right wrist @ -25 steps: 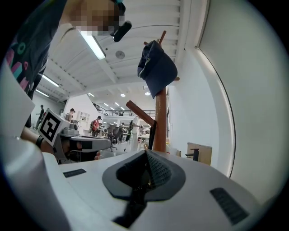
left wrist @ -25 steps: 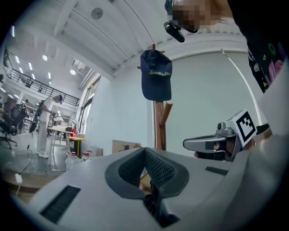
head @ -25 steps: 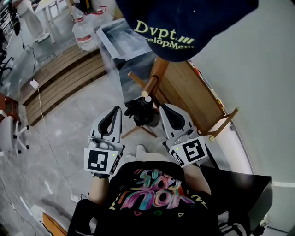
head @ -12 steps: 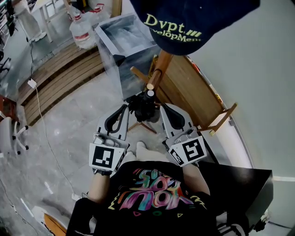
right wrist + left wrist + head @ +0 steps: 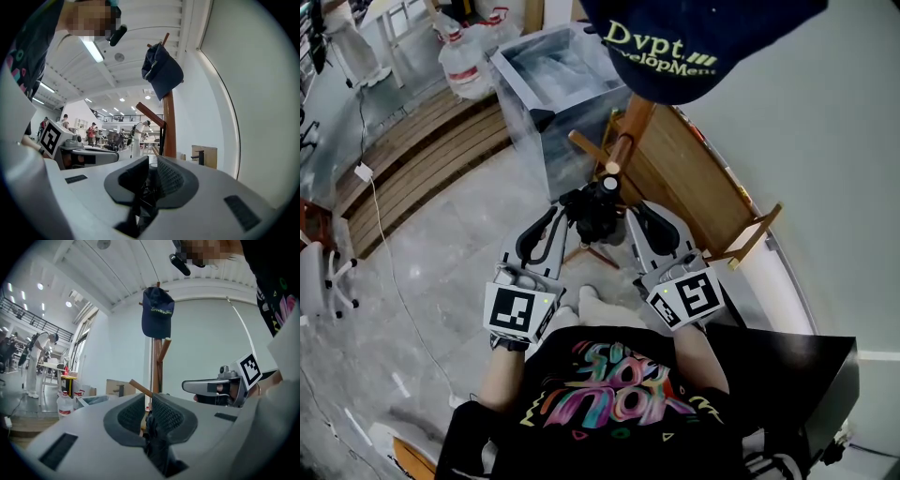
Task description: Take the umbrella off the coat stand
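Left gripper (image 5: pixel 562 214) and right gripper (image 5: pixel 630 216) are held out in front of the person's chest, tips aimed inward at the same spot. They flank the umbrella (image 5: pixel 595 211) from either side.

Left gripper view: fingers (image 5: pixel 126 416) almost together, only a thin slit, with black fabric pinched in it. So the left is clamped on the umbrella.

Right gripper view: same picture. Fingers (image 5: pixel 171 180) drawn close, with dark fabric and what looks like a thin strap bunched between them. The right is clamped too.

A grip from both sides makes sense: the umbrella is a soft, folded black bundle, and squeezing it from two sides should keep it from swinging or slipping while it comes off.

The umbrella sits between the two tips, right up against the coat stand (image 5: pixel 630 131), just below a wooden peg (image 5: pixel 591 150). It probably hangs from a peg by its loop, but the attachment is not visible, so I can't confirm which peg.

Judged step: grasp made, lift-off not yet done. The next move likely needs an up-and-outward pull so the loop clears the angled peg.

Risk: a tug could tip the stand or shake the navy cap (image 5: pixel 694 37) on its top.

Behind the stand are a wooden panel (image 5: pixel 694 187) leaning by the wall, a clear box (image 5: pixel 553 84) and water jugs (image 5: pixel 464 66) on the floor.
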Demonstrator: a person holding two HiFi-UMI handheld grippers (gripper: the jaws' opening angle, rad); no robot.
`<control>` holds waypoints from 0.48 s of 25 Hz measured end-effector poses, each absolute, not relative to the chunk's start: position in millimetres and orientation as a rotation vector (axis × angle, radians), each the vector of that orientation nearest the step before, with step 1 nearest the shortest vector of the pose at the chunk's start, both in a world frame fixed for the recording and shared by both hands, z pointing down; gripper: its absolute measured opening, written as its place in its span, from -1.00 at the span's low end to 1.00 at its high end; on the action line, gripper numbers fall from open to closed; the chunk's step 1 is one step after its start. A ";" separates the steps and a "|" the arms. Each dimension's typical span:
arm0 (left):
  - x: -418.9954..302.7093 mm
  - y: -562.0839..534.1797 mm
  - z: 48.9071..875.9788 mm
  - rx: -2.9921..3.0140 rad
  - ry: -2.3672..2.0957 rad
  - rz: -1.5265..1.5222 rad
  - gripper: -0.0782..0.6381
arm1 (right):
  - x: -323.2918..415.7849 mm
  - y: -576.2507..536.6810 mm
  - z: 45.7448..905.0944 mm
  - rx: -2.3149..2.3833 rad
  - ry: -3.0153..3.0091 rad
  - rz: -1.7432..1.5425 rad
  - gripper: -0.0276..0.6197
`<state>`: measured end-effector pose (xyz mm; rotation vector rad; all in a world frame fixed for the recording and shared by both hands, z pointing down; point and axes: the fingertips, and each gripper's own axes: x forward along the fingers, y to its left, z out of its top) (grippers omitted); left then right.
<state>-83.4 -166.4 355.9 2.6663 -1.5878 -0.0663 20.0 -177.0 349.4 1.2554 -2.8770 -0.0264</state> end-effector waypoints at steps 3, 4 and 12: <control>-80.9 -166.7 365.8 2.690 -1.534 0.009 -0.46 | 20.6 -178.0 351.2 1.257 -2.882 -0.011 -0.64; -79.8 -166.5 369.8 2.701 -1.515 0.039 -0.42 | 21.1 -178.8 351.8 1.259 -2.884 -0.003 -0.61; -60.3 -172.0 406.5 2.768 -1.367 0.156 -0.10 | 17.7 -188.9 362.6 1.246 -2.896 0.065 -0.44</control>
